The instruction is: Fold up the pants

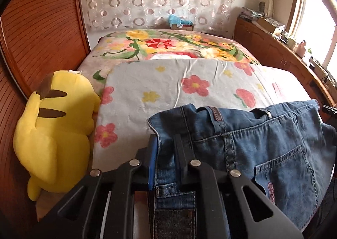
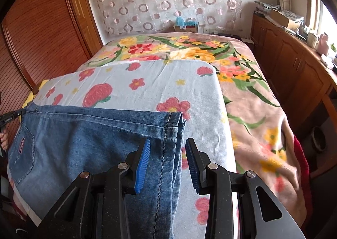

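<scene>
Blue denim pants [image 1: 252,144] lie across the near end of a grey flowered sheet [image 1: 168,83] on the bed, back pocket up. My left gripper [image 1: 166,140] is shut on the waistband corner of the pants, with denim pinched between its blue pads. In the right wrist view the pants [image 2: 94,138] stretch leftward, the leg hem towards the right. My right gripper [image 2: 167,144] is open, its blue pads [image 2: 143,165] straddling the hem end of the leg, not closed on it.
A yellow plush toy [image 1: 56,129] sits at the bed's left edge by a wooden wardrobe [image 1: 42,28]. A floral blanket [image 2: 263,112] covers the bed's far and right side. A cluttered wooden cabinet [image 2: 294,66] runs along the right under the window.
</scene>
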Action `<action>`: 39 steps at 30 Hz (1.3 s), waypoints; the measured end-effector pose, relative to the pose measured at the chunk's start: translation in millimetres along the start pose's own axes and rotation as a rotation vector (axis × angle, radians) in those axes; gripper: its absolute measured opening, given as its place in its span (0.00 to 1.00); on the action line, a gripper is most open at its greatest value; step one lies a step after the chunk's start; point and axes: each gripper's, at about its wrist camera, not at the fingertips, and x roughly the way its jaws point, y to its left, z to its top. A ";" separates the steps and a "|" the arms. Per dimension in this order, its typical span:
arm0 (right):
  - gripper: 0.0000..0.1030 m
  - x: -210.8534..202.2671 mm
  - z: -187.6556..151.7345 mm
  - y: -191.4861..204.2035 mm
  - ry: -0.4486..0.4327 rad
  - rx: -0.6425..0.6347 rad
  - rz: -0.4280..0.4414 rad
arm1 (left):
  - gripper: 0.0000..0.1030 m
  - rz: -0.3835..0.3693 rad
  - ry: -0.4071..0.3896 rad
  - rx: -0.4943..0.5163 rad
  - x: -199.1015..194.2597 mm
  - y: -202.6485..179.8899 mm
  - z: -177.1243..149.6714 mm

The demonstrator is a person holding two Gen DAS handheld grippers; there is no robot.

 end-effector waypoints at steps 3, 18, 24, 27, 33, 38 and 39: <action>0.35 5.0 1.9 1.5 0.019 -0.006 0.008 | 0.15 -0.009 -0.011 0.013 -2.5 -2.3 -1.3; 0.03 11.0 15.6 8.2 -0.006 -0.107 0.010 | 0.03 -0.020 -0.061 0.057 -14.9 -12.3 -1.7; 0.02 -26.5 20.7 9.8 -0.150 -0.099 -0.028 | 0.02 0.020 -0.168 0.071 -53.8 -13.5 11.7; 0.02 -38.1 24.8 12.8 -0.192 -0.097 -0.054 | 0.02 0.058 -0.219 0.056 -66.5 -8.6 22.0; 0.02 -33.0 32.6 23.7 -0.213 -0.069 -0.155 | 0.02 0.091 -0.224 0.037 -56.0 -3.7 34.2; 0.02 -0.2 19.2 51.8 -0.114 -0.094 -0.211 | 0.02 0.081 -0.183 0.017 -37.1 -1.6 28.9; 0.02 2.9 14.8 54.7 -0.100 -0.092 -0.212 | 0.02 0.081 -0.181 0.018 -36.8 -3.1 27.0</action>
